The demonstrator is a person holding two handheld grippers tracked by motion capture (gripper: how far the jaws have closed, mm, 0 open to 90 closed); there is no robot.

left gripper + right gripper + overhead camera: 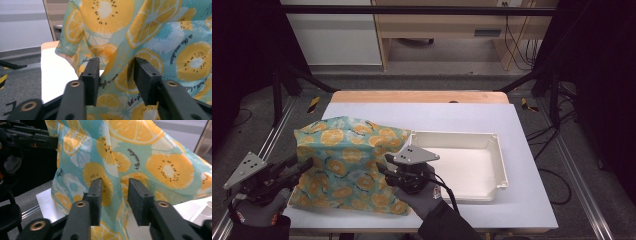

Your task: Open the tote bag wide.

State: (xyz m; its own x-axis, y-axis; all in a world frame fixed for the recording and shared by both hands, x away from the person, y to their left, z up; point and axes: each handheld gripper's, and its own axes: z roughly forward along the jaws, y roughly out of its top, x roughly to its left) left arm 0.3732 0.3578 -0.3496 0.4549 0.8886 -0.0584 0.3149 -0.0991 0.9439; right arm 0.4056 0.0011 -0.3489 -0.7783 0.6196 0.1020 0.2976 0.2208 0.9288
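I am working both grippers at the citrus-print bag (349, 167), which is standing slumped on the white table (522, 200) just left of the empty tray (499, 167). My left gripper (116, 75) and right gripper (113, 195) are each gaping around a fold — not yet pinching. If I'm closing on a thin ridge, the fabric could be slipping out — or the bag toppling.

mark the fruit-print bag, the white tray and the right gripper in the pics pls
fruit-print bag (344, 160): high view, middle of its top side.
white tray (500, 162): high view, its right wall.
right gripper (113, 192): right gripper view, the gap midway between its two black fingertips, with a fold of the bag there.
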